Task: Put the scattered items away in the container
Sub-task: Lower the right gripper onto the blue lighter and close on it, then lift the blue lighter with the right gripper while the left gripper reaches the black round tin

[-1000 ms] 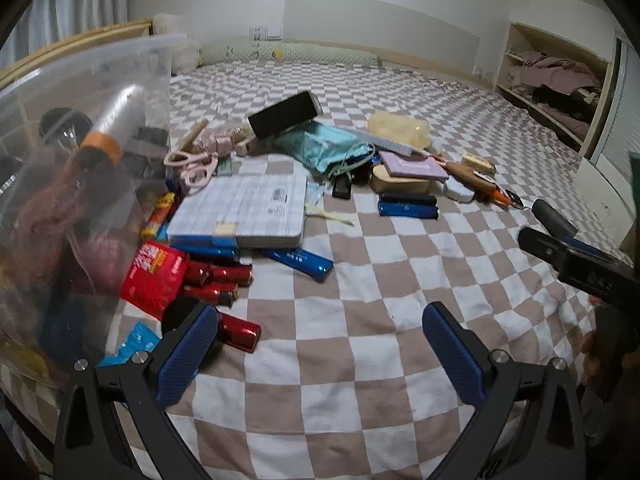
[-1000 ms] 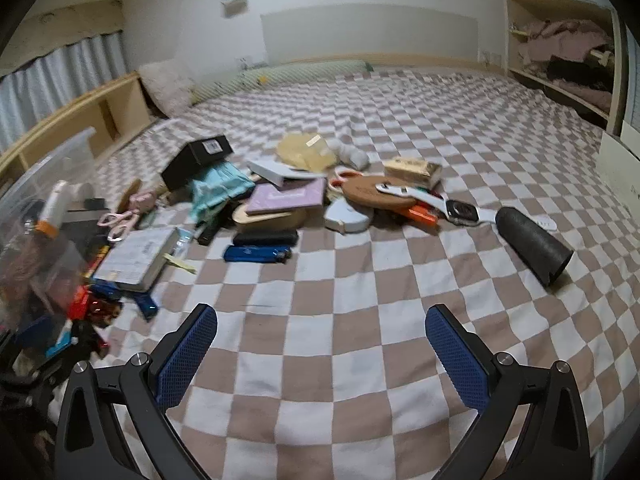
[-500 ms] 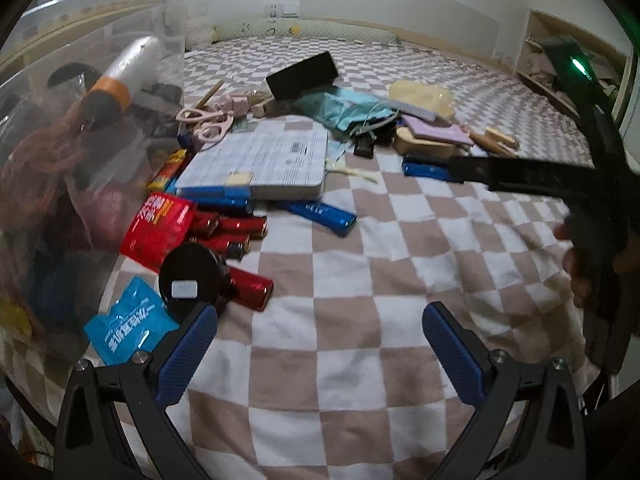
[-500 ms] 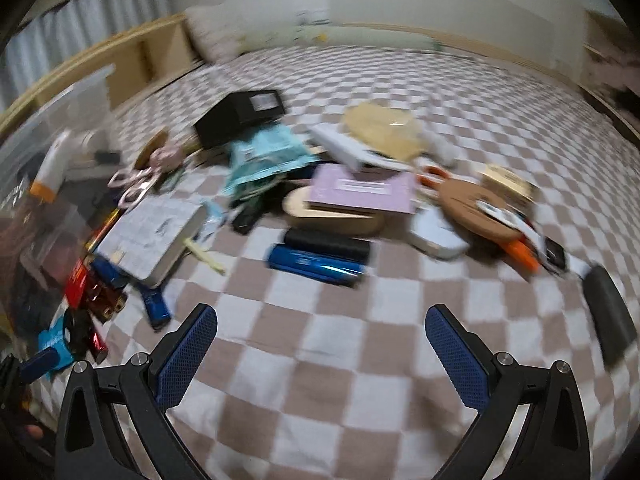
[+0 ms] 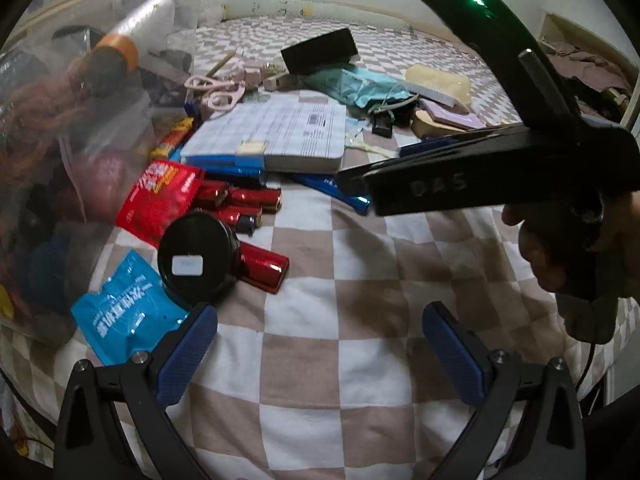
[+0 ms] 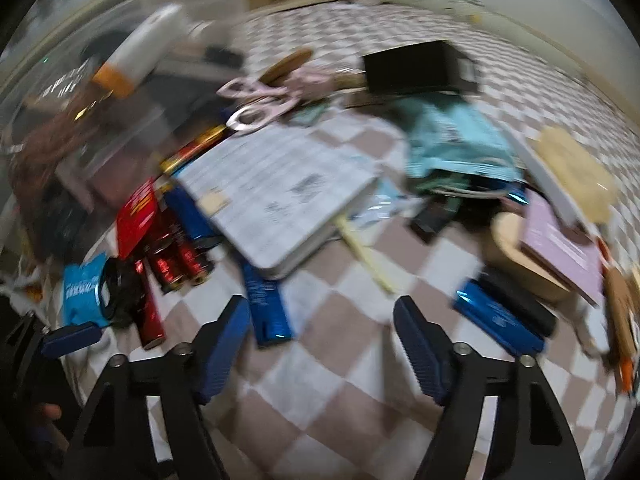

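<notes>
- Closing now, the right tongs (image 6: 320,344) have swung over the blue tube (image 6: 266,304), lower centre, nothing gripped yet.
- Left tongs (image 5: 320,344) hover open.
- Container (image 5: 72,128) sits upper left, clutter beside it.

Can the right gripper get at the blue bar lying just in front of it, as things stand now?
Probably yes. The blue bar lies bare on the checked bedcover, beside the right gripper, whose closing jaws hold nothing; only the notebook overlaps its far end.
</notes>
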Available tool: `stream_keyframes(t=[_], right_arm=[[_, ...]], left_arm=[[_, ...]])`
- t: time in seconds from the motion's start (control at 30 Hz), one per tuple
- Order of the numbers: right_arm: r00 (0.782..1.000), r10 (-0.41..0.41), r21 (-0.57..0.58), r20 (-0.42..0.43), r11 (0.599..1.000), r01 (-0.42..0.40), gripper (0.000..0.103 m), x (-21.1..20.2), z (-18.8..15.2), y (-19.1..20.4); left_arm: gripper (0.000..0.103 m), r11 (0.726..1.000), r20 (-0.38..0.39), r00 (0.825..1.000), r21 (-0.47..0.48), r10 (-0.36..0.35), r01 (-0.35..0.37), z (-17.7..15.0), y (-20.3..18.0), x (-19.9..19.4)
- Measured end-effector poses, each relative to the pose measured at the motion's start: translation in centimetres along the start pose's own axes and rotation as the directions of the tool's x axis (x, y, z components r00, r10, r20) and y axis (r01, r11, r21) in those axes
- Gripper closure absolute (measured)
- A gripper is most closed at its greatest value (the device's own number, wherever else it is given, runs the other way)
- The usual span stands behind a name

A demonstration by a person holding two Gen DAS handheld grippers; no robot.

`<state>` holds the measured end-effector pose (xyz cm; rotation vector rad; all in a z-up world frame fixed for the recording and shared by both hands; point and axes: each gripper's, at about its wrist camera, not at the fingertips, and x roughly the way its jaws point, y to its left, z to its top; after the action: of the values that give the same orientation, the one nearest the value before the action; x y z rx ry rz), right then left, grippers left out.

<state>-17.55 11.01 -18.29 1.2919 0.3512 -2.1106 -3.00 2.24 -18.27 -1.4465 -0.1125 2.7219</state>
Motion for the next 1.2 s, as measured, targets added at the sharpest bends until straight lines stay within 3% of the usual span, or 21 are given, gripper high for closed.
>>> stream_keyframes(t=[0.1, 0.23, 0.3, 0.5, 0.77, 0.93, 1.1, 1.2], right_arm=[[0.999, 0.009, -0.065, -0.038, 0.998, -0.011, 0.053, 1.2, 0.1, 1.2], [0.999, -0.003, -0.086, -0.032, 0.996, 0.000, 0.063, 1.9, 0.0, 1.7], [1.000, -0.001, -0.084, -0.027, 0.996, -0.001, 0.073, 2.1, 0.0, 1.8], [1.000, 0.002, -0.073, -0.020, 0.997, -0.003, 0.077, 1.3, -1.2, 1.0], [0.999, -0.003, 0.003, -0.039, 1.000, 0.003, 0.080, -0.8, -4.9, -3.2], [0.997, -0.037, 0.047, -0.067, 0.998, 0.040, 0.080, -2.8, -7.2, -5.0], [0.994, -0.061, 0.117, -0.095, 0.991, 0.072, 0.080, -5.2, -10.0, -5.5], [0.992, -0.063, 0.171, -0.111, 0.982, 0.082, 0.080, -6.6, -12.0, -5.9]], left_arm=[[0.000, 1.000, -0.016, 1.000, -0.025, -0.018, 0.018, -0.1, 0.4, 0.3], [0.000, 0.997, -0.033, 0.999, -0.072, -0.036, 0.034, -0.1, 0.9, 0.6], [0.000, 0.995, -0.035, 0.999, -0.093, -0.042, 0.038, -0.1, 1.1, 0.6], [0.000, 0.988, -0.036, 0.998, -0.149, -0.055, 0.049, -0.1, 1.6, 0.6], [0.000, 0.979, -0.041, 0.997, -0.199, -0.064, 0.055, 0.3, 2.0, 0.9], [0.000, 0.974, -0.063, 0.997, -0.227, -0.045, 0.030, 0.6, 2.1, 1.5], [0.000, 0.975, -0.131, 0.991, -0.218, 0.019, -0.048, 0.7, 1.9, 1.7], [0.000, 0.960, -0.160, 0.987, -0.273, 0.012, -0.056, 0.8, 2.4, 1.8]])
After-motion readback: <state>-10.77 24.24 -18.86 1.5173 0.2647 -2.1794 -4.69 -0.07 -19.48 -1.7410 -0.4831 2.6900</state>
